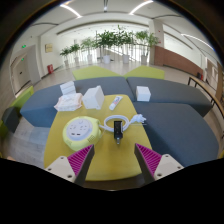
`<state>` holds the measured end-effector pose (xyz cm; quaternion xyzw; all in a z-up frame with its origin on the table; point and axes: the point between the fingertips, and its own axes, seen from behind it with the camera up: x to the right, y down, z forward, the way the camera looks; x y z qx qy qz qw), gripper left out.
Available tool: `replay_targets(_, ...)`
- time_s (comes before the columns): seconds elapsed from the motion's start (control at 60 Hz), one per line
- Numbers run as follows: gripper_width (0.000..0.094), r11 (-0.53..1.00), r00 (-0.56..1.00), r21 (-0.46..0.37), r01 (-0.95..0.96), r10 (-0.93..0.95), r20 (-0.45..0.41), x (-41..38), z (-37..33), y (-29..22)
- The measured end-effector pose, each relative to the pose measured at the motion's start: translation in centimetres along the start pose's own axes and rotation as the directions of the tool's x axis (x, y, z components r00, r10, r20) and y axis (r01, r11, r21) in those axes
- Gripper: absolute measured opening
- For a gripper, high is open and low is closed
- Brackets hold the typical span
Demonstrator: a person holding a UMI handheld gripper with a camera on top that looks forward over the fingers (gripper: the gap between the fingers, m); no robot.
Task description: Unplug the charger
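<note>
Here the gripper [113,158] hangs above the near end of a yellow table [105,165], its two fingers spread wide with nothing between them, the pink pads [80,158] facing each other across bare tabletop. Just ahead of the fingers, roughly on their centre line, lies the dark charger [118,129], apparently plugged into a white power strip [113,124] whose white cable [134,120] curls off to the right; the exact join between plug and socket is too small to make out. To the left of the charger sits a round white and yellow object [79,131], probably a cable reel or similar, close beside it but not clearly touching. Farther along the table lie white boxes [68,101], a tilted white carton [93,97], a small white remote-like piece [115,102] and a white cube [143,93], all well beyond the charger. Grey sofas [170,110] flank the table, with potted plants [112,42] in the hall behind. The wide stance and centred line suggest an approach: the fingers seem set to straddle the charger body before closing, so unplugging looks not yet begun.
</note>
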<state>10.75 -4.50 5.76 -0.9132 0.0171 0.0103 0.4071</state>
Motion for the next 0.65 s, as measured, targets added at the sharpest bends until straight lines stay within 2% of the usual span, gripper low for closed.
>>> replay_targets(0.183,0.0836,0.994,0.998,0.084,0.063,-0.063,-0.008,-2.3,-8.9,0.0)
replay_targets(0.333,0.0846,0.982,0.993,0.15,0.116,-0.116,-0.005,-4.1,-13.6,0.1)
replay_targets(0.417,0.0847,0.963,0.982,0.19,0.19,-0.188,-0.028,-4.4,-15.0,-0.3)
replay_targets(0.533,0.0844,0.951,0.973,0.203,0.232,-0.224,-0.061,-3.6,-16.1,-0.8)
replay_targets(0.65,0.0844,0.957,0.978,0.205,0.206,-0.209,-0.006,-4.7,-15.9,-0.4)
